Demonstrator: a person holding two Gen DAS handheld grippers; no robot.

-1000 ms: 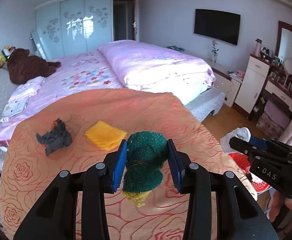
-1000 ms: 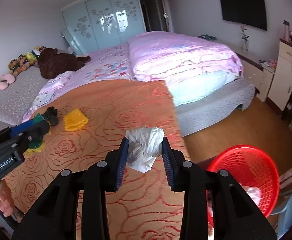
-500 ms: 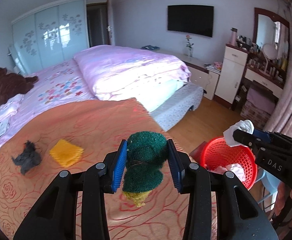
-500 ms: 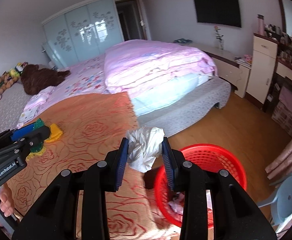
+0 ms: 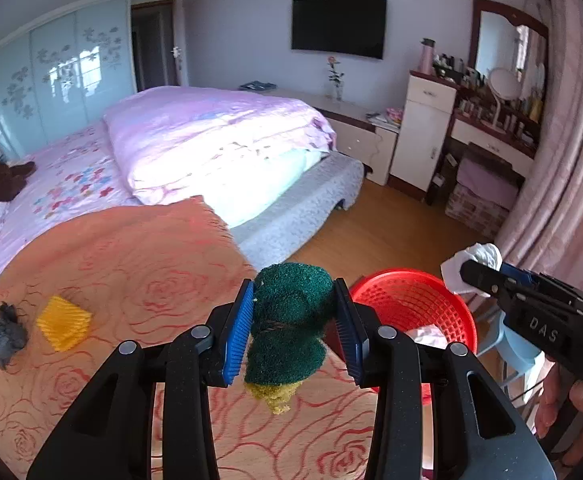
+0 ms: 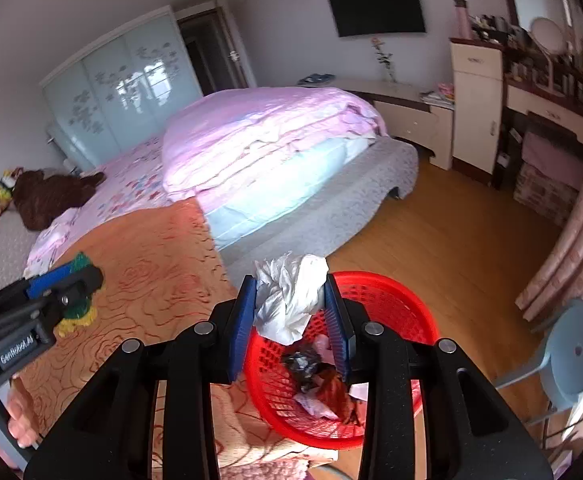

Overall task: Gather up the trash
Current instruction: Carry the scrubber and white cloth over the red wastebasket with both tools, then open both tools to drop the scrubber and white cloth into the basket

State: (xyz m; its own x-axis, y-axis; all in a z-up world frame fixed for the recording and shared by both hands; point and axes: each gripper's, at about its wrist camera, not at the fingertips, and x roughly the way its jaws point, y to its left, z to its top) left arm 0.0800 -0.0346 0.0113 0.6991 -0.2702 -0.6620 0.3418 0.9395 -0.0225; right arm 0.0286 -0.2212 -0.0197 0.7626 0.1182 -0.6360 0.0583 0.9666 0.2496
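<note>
My left gripper (image 5: 293, 320) is shut on a green scouring sponge (image 5: 289, 316) with a yellow underside, held over the orange rose-patterned table cover (image 5: 139, 280) near its right edge. My right gripper (image 6: 291, 312) is shut on a crumpled white tissue (image 6: 289, 300) and hangs above the near rim of the red mesh basket (image 6: 395, 304), which holds several scraps. From the left wrist view the basket (image 5: 411, 300) sits just right of the sponge, and the right gripper (image 5: 491, 276) reaches in with its tissue (image 5: 471, 260). On the cover lie a yellow cloth (image 5: 63, 322) and a dark grey wad (image 5: 5, 338).
A bed with a pink duvet (image 5: 211, 140) stands behind the table. Wooden floor (image 6: 471, 248) surrounds the basket. A light blue stool (image 6: 571, 356) stands right of it, with pink curtains (image 5: 563, 200) and a dressing table (image 5: 491, 136) beyond. A hand (image 5: 571, 408) grips the right tool.
Both grippers swung right from over the table toward the red basket, each keeping its hold. The basket now lies directly under the right gripper and beside the left one.
</note>
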